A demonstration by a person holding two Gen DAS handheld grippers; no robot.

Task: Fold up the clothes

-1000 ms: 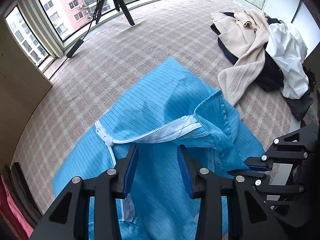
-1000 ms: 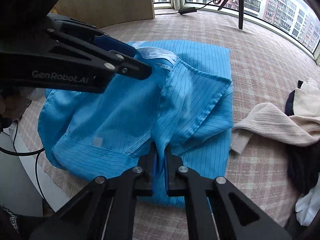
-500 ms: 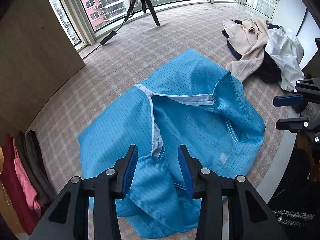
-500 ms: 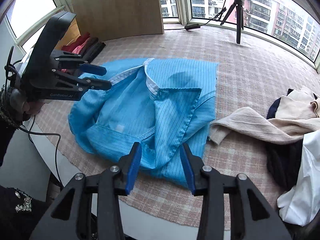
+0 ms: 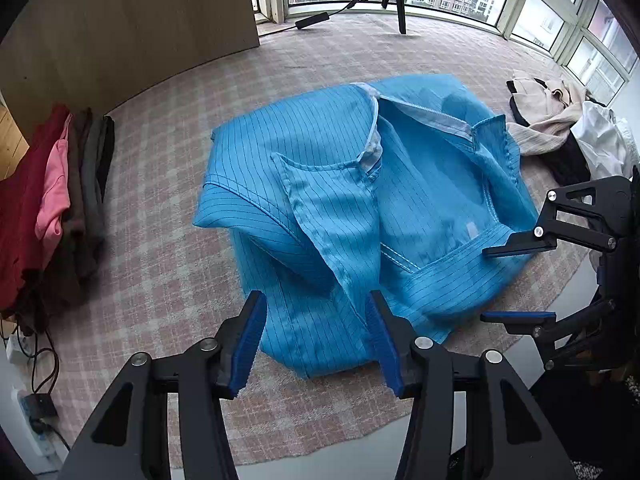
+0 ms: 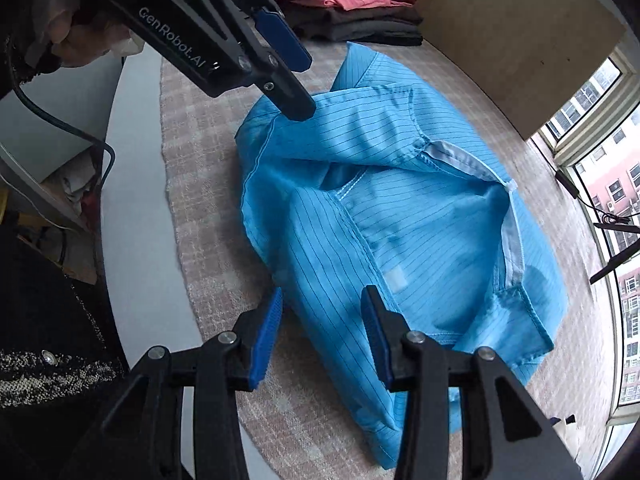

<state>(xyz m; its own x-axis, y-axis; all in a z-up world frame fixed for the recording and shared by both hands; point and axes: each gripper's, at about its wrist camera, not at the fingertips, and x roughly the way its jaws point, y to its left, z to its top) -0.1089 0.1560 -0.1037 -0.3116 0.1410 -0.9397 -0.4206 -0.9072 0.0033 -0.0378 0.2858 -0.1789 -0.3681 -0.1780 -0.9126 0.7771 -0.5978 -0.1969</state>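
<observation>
Blue shirt (image 5: 360,208) crumpled on checked cloth (image 5: 168,248), left gripper (image 5: 316,340) jaws opening above its near hem, folded stack (image 5: 52,200) left of shirt, right gripper (image 5: 520,280) at its right edge

Blue jacket (image 5: 352,208), thin dark pinstripes, white zipper tape (image 5: 424,114) along the open front. Lies crumpled and half spread on the checked cloth, collar flap turned up, near hem just ahead of and below both pairs of fingers, untouched.
</observation>
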